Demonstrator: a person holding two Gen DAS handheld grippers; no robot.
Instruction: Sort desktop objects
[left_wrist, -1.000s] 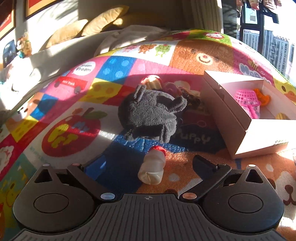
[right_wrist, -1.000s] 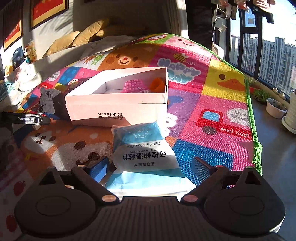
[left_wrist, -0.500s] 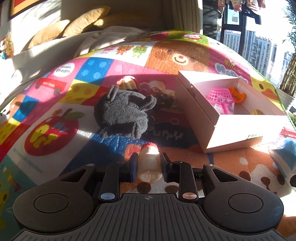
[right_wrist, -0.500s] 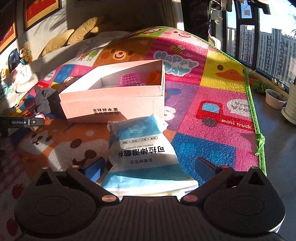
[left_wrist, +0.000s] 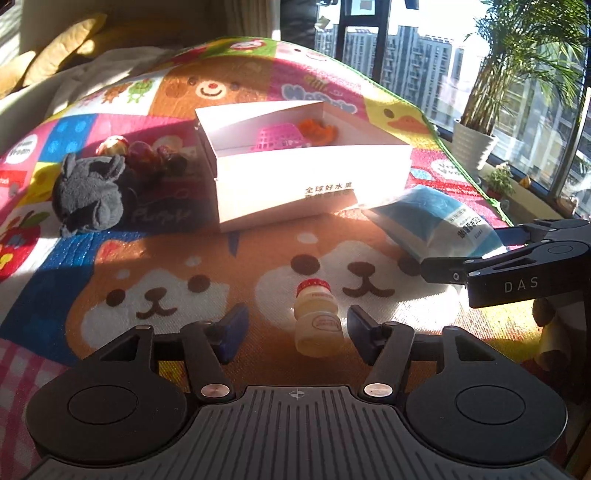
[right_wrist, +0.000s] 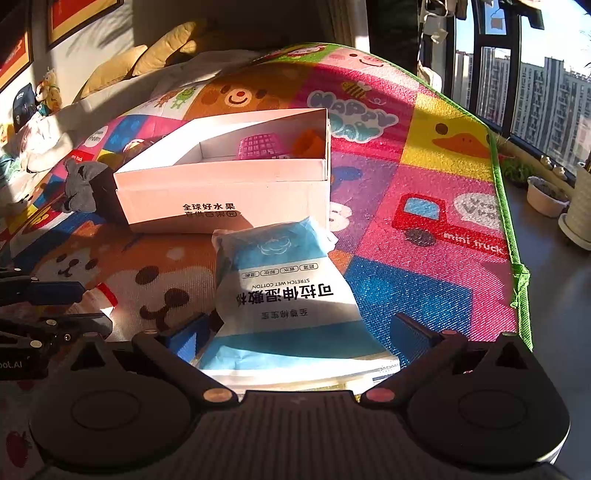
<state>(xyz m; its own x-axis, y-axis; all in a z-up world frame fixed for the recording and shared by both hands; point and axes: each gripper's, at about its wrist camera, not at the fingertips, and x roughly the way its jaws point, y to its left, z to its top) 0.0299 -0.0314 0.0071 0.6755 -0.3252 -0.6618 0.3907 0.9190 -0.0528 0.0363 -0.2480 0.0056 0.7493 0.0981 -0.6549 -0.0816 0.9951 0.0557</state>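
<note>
A: Between the spread fingers of the left gripper (left_wrist: 293, 328), a small yogurt-drink bottle (left_wrist: 317, 321) with a red foil cap is shown standing on the play mat (left_wrist: 166, 266). A gap is seen on both sides of the bottle, wider toward the left pad, so nothing is held by this gripper.

B: What is shown at the right gripper (right_wrist: 299, 332)?

A: Its fingers are also opened wide, and a blue-and-white wet-cotton pack (right_wrist: 284, 291) is straddled by them but not pinched. The pack lies on the mat with its far end just in front of the white cardboard box (right_wrist: 221, 199).

B: Which failures are judged likely from this arrangement?

A: The bottle sits off centre, nearer the right pad. If the fingers are closed as placed, it is probably struck by that pad first and may be tipped or pushed aside instead of being clamped. The pack is soft and slack; if only a loose fold is caught, it may sag or slide out once lifted.

B: Is the box itself at risk?

A: Possibly. A pink toy basket (left_wrist: 279, 137) and an orange toy (left_wrist: 317, 129) are already held inside it, and a lightweight carton may be nudged if its near wall is clipped. A grey plush toy (left_wrist: 88, 194) is left on the mat to the left of the box, as yet unsorted.
</note>
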